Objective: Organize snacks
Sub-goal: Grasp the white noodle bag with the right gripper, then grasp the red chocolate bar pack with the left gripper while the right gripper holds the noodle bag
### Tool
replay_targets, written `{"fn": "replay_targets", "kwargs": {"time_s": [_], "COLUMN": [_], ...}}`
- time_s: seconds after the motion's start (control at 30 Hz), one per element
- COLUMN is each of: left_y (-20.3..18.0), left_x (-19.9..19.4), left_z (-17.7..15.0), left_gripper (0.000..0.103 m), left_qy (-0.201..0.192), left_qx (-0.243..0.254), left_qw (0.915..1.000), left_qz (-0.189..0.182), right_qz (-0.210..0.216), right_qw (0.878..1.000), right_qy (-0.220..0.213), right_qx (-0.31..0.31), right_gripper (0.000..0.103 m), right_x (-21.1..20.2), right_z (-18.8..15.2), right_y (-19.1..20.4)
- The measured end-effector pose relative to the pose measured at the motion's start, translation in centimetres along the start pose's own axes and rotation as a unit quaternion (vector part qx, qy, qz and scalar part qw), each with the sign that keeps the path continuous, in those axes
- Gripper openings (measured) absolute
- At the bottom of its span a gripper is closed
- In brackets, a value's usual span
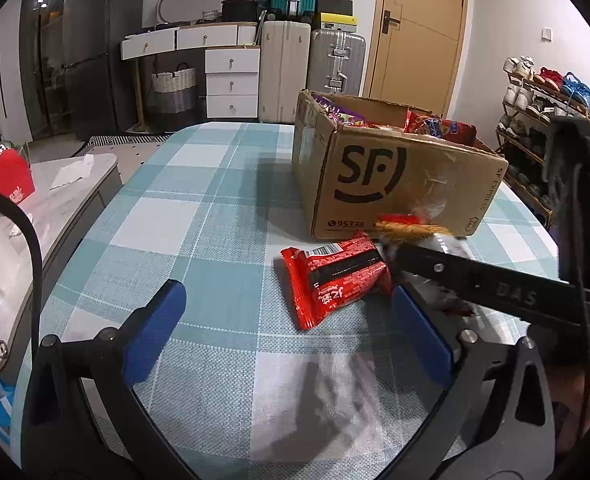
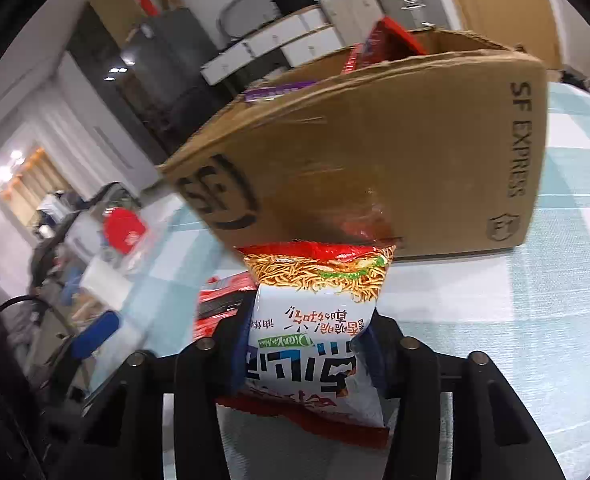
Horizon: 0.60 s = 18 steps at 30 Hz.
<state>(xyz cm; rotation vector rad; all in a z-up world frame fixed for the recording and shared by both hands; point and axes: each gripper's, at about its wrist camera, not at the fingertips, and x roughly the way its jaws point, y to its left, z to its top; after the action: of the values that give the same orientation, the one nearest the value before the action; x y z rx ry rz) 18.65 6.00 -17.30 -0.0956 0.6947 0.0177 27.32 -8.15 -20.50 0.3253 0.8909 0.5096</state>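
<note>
Left gripper [image 1: 289, 330]: we are holding it low over the table with its blue pads [image 1: 157, 332] spread wide apart, gripping nothing.

Red packet [image 1: 337, 280]: it is lying flat on the cloth just ahead of the open fingers, near the front wall of the box.

Cardboard box [image 1: 395, 176]: it is standing open on the table, already holding a purple packet [image 1: 337, 114] and a red bag [image 1: 439, 126].

Right gripper [image 2: 305, 354]: we are clamping its fingers on the noodle snack bag [image 2: 315, 320], which is hanging above the table just in front of the box wall – not yet over the opening.

Risk, carry: the bag is soft and pinched across its middle, so we judge it could slide or sag out of the grip if we swing it quickly.

Risk, clearance: the bag's top edge is sitting below the box rim; moving forward without lifting would likely snag it on the wall or push the box.

Risk, crossing: the right gripper's arm is passing over the left one's right finger, so a collision is possible.

Surface: the table [image 1: 199, 208] is wearing a blue and white checked cloth, which could bunch under a dragged packet.

Room: a dark fridge [image 1: 87, 52] at left, white drawers [image 1: 231, 80], suitcases [image 1: 311, 64], a wooden door [image 1: 419, 28] and a shoe rack [image 1: 535, 120] at right.
</note>
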Motion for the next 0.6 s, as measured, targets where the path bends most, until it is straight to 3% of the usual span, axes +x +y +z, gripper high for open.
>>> {"fn": "replay_targets", "kwargs": {"time_s": [0.3,0.6], "left_y": [-0.4,-0.4], "left_x": [0.2,1.0], "left_z": [-0.1,-0.1], "left_gripper": [0.103,0.103], "left_qy": [-0.001,0.018], "left_qx": [0.010,0.009], "left_qw": [0.9998,0.9993], "left_qz": [0.015,0.030], "right_qz": [-0.023,-0.018], "right_qw": [0.999,0.998], "right_qy": [-0.026,-0.059], "right_qx": [0.002,0.012], "right_gripper": [0.046,0.046], "right_x": [-3.9,-8.3], "right_z": [-1.8,-3.6], "right_y": [-1.5,-3.9]}}
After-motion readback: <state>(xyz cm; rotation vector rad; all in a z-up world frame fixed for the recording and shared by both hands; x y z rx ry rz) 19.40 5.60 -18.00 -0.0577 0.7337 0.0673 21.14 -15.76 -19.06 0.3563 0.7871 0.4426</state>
